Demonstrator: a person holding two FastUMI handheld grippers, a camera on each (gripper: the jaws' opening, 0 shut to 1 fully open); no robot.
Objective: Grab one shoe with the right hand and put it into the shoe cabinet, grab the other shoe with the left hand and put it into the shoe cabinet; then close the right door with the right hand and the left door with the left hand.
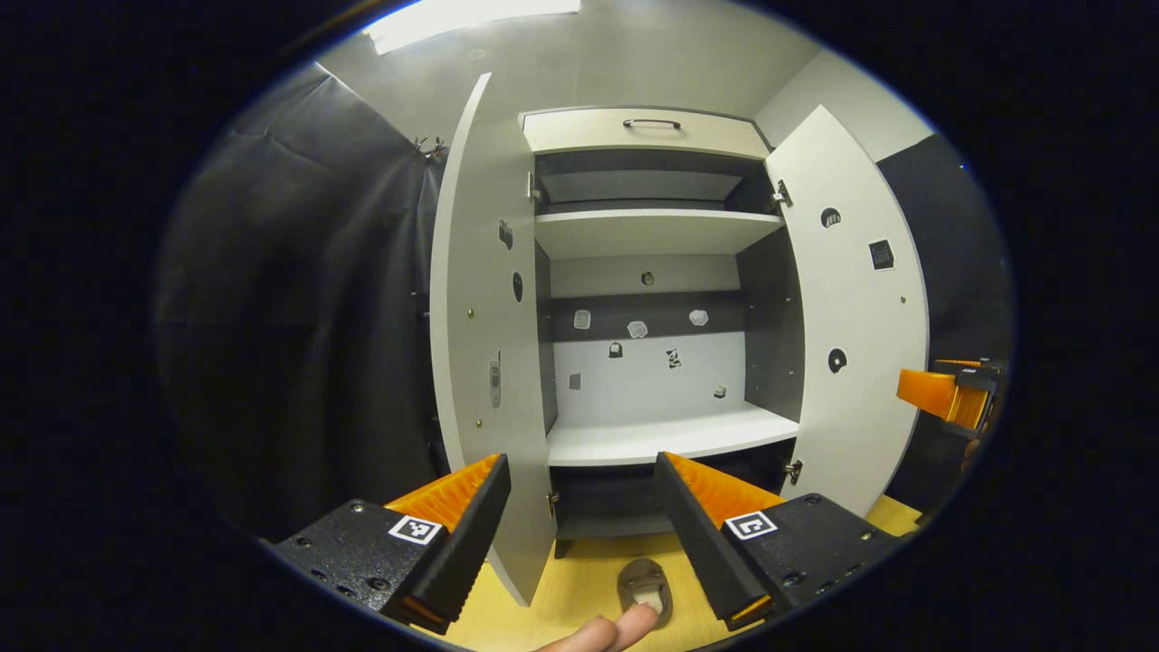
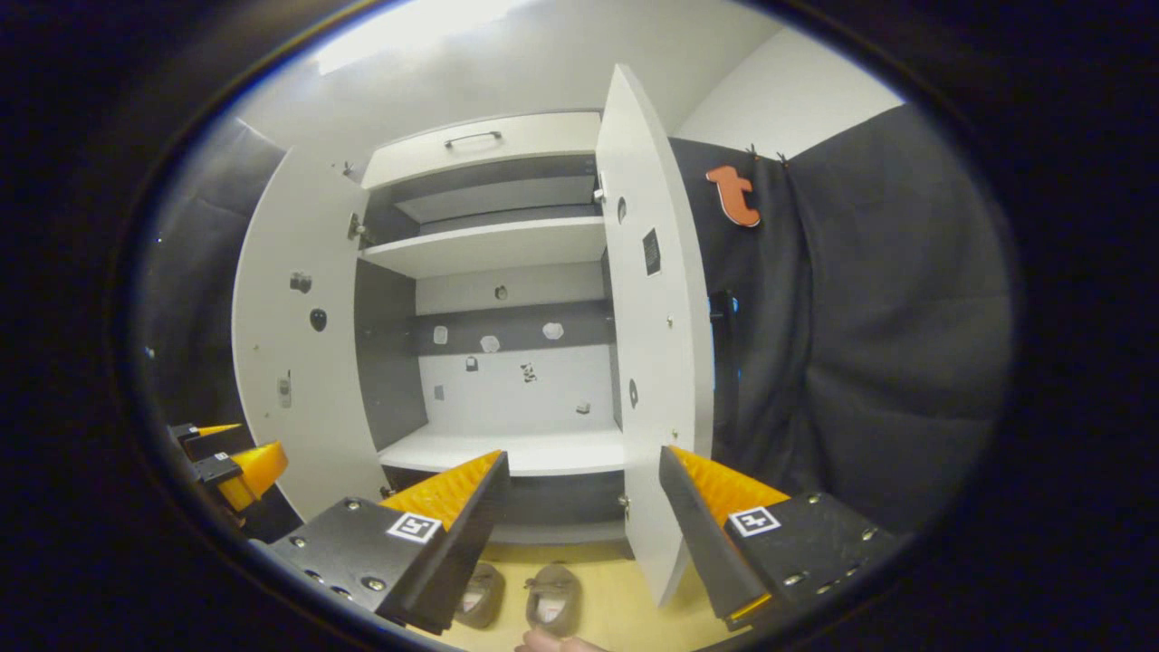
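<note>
A white shoe cabinet (image 1: 652, 235) stands ahead with its left door (image 1: 480, 344) and right door (image 1: 851, 308) swung wide. Its lower shelf (image 1: 661, 439) is bare. One brownish shoe (image 1: 645, 587) lies on the yellow floor in front of it, below my open left gripper (image 1: 579, 534). In the right gripper view two shoes (image 2: 554, 598) (image 2: 480, 596) lie side by side on the floor under my open right gripper (image 2: 584, 534), before the cabinet (image 2: 498, 249) and its right door (image 2: 656, 344). The left gripper (image 2: 231, 462) shows at that view's left edge, the right gripper (image 1: 951, 394) at the other view's right edge.
Black cloth walls (image 1: 299, 299) hang on both sides of the cabinet. A drawer with a handle (image 1: 650, 123) tops the cabinet. A person's fingertip (image 1: 607, 632) shows at the bottom edge. The yellow floor (image 1: 579, 589) runs up to the cabinet's base.
</note>
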